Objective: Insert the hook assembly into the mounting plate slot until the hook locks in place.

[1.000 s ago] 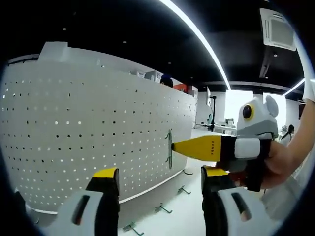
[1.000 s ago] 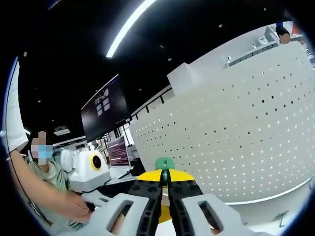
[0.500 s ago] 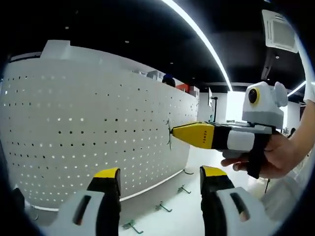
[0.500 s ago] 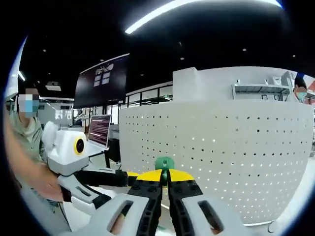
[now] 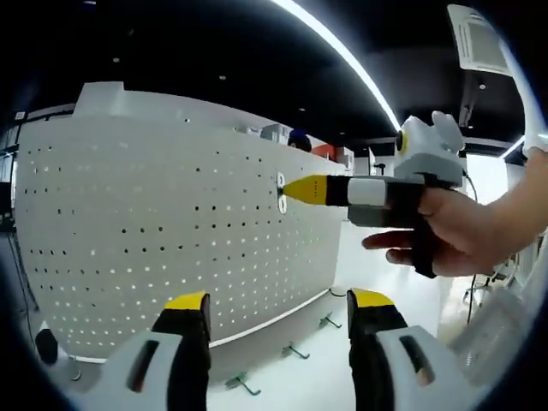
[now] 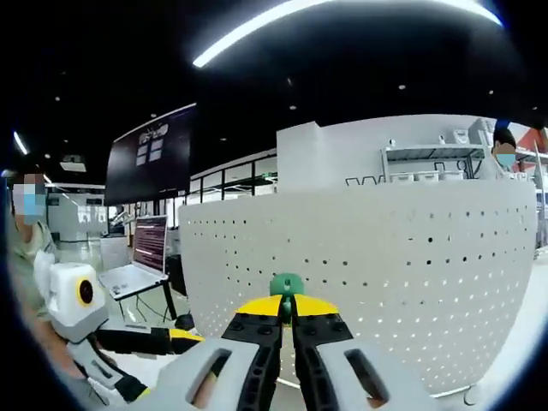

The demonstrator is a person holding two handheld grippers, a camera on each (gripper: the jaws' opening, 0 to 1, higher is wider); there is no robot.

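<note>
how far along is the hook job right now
Done: the right gripper is shut on a green-tipped metal hook and holds it at the white perforated mounting plate. In hand: seating it. Left: locking cannot be confirmed; spare hooks lie below, and the left gripper is open.

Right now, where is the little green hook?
The hook is pinched at the tip of the right gripper, low in the middle of the right gripper view, in front of the white pegboard.
</note>
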